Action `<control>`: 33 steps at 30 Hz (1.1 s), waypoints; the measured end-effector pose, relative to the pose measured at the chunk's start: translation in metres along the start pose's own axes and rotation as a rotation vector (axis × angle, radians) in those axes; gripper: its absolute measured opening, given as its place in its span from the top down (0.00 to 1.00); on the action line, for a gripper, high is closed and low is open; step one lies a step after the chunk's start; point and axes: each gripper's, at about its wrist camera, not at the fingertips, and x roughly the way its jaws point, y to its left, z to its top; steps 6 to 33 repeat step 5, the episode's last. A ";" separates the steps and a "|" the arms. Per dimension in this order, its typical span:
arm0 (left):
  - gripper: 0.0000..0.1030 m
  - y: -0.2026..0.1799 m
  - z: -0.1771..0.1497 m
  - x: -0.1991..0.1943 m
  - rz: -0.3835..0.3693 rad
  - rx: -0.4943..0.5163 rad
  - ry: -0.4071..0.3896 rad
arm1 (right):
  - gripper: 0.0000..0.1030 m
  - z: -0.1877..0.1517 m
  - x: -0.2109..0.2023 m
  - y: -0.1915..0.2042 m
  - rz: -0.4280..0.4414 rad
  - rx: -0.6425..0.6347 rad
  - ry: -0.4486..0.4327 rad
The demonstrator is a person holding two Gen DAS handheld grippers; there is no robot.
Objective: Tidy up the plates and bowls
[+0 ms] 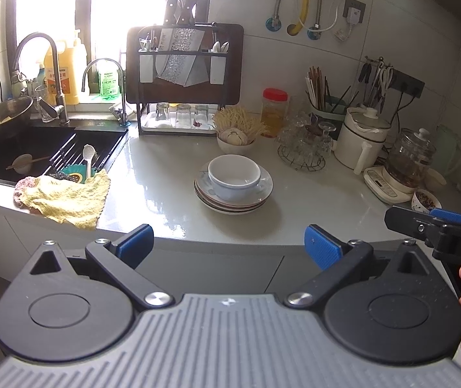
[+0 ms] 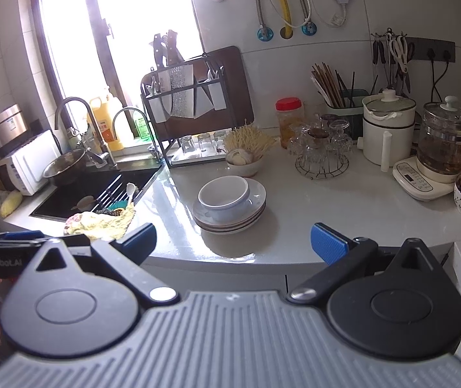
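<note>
A white bowl (image 1: 233, 176) sits on top of a stack of plates (image 1: 233, 202) in the middle of the pale counter (image 1: 165, 194). The bowl (image 2: 224, 194) and the plates (image 2: 230, 218) also show in the right wrist view. My left gripper (image 1: 228, 245) is open and empty, held in front of the counter's edge, short of the stack. My right gripper (image 2: 233, 242) is open and empty, also short of the stack. The right gripper shows from the side at the right edge of the left wrist view (image 1: 424, 223).
A black sink (image 1: 46, 152) with a spoon and a yellow cloth (image 1: 68, 199) lies to the left. A knife and glass rack (image 1: 181, 77) stands behind. A small bowl of garlic (image 1: 235, 139), glassware (image 1: 304, 142), a white pot (image 1: 359, 135) and a kettle (image 1: 408, 158) stand to the right.
</note>
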 end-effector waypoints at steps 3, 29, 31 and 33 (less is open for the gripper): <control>0.02 0.000 -0.002 -0.003 -0.004 -0.003 -0.003 | 0.00 -0.001 -0.001 0.000 0.001 0.001 -0.003; 0.02 -0.001 -0.004 -0.006 -0.002 -0.003 -0.007 | 0.00 -0.001 -0.002 0.000 0.002 0.002 -0.004; 0.02 -0.001 -0.004 -0.006 -0.002 -0.003 -0.007 | 0.00 -0.001 -0.002 0.000 0.002 0.002 -0.004; 0.02 -0.001 -0.004 -0.006 -0.002 -0.003 -0.007 | 0.00 -0.001 -0.002 0.000 0.002 0.002 -0.004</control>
